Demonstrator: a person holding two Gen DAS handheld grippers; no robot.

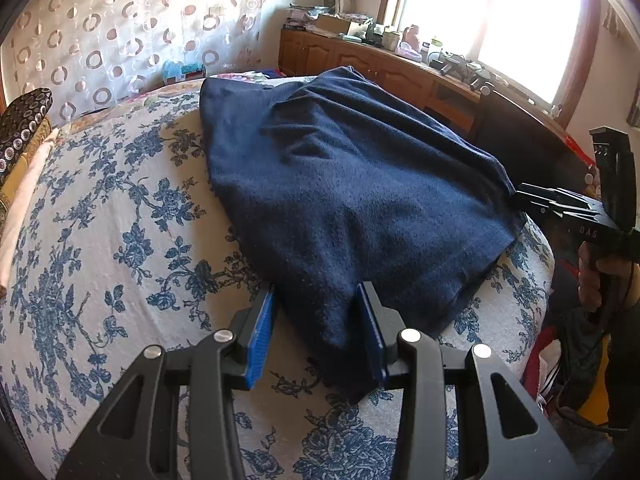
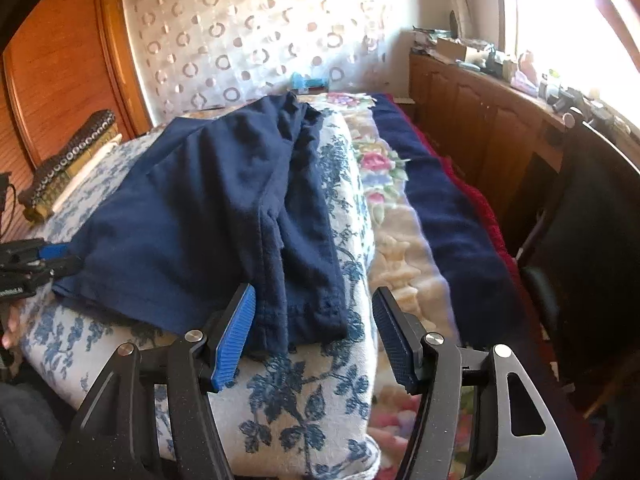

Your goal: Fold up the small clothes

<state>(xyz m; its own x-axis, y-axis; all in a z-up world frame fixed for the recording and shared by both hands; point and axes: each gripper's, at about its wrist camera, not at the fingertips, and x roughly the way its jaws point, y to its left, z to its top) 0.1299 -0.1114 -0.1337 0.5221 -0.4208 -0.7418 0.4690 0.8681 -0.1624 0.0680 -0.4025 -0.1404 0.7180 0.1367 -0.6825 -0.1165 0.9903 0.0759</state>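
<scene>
A navy fleece garment (image 1: 340, 184) lies spread on the flowered bedspread (image 1: 120, 220). My left gripper (image 1: 316, 292) stands open at its near corner. One blue pad sits just off the cloth's left edge and the other rests on the cloth, which lies flat and unpinched between them. In the right wrist view the garment (image 2: 192, 220) shows a folded, hemmed edge at the front. My right gripper (image 2: 314, 292) is open around that hem corner, its left pad (image 2: 236, 332) against the cloth and its right pad well off it. Each gripper appears in the other's view, the right gripper (image 1: 520, 196) and the left gripper (image 2: 60, 258).
The bedspread (image 2: 304, 392) drops off close by on the right, beside a pastel blanket and a navy cloth (image 2: 440, 208). A wooden cabinet (image 1: 360, 60) with clutter runs under the window. A dark chair back (image 2: 592, 220) stands right. A dotted cushion (image 1: 24, 120) lies far left.
</scene>
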